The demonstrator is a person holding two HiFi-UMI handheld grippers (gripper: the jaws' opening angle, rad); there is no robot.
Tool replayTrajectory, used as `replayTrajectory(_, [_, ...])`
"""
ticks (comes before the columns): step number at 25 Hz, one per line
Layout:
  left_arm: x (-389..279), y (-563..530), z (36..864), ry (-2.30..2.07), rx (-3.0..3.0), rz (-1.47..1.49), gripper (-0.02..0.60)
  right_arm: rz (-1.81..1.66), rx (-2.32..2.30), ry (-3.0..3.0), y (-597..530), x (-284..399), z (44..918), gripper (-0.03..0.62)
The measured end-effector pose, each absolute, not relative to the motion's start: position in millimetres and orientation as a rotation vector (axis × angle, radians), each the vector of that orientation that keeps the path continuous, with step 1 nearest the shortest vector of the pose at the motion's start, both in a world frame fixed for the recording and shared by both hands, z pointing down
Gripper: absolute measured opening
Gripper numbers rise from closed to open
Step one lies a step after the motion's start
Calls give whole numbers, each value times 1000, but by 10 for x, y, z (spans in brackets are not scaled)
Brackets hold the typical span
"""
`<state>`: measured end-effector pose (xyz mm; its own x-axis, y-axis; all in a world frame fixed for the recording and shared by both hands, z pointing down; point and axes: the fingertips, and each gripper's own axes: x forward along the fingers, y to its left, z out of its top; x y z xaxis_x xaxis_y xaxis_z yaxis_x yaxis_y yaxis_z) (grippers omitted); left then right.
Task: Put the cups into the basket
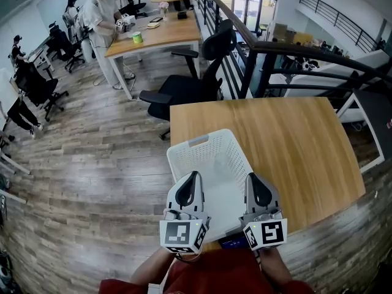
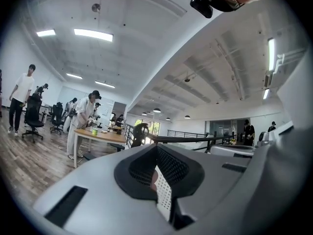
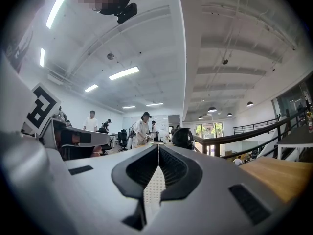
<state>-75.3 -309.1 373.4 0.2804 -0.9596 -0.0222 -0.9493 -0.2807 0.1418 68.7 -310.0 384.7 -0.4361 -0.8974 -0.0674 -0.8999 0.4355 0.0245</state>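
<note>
- Grippers first, nearest the head camera: left gripper point(image 1: 195, 177) and right gripper point(image 1: 255, 180) sit side by side, both pointing level over the near end of the basket.
- Table point(image 1: 306, 139): wooden, its top bare as far as I can see.
- Basket point(image 1: 177, 158): white, perforated, on the table's near left corner, partly under both grippers.
- Cups: none made out on the table or in the basket in any view. A faint shape on the basket floor is too vague to call.
- Jaws: left gripper point(image 2: 157, 151) closed, pads together, nothing between. Right gripper point(image 3: 157, 153) likewise closed and empty.
- Judgement on the step: I am between picks or not started. To do it well, I should find a cup first by tipping a gripper or the head view round, open the jaws before closing in, take the cup by its wall, and lower it clear of the basket rim.
- View notes: only the head view shows the basket and how both grippers stand over it.
- Gripper views look level across the office and miss the basket; they alone settle the jaws.
- Right gripper view adds a strip of table point(image 3: 276, 175) and the left marker cube point(image 3: 41, 106).
</note>
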Motion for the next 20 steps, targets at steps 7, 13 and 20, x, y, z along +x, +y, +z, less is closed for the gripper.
replayTrajectory(7, [-812,-3042,3716,-1844,2417,-209,8,101,-1640,2627,-3097,709,3814,12])
replayTrajectory(13, [-846,-3023,3699,-1874,2427,-206,8,113,-1632,2642,-3090,672,3822,12])
replayTrajectory(20, [-858,-2964,3694,-1943,2486,-223,8,133,-1621,2659,-3077,636,3851,11])
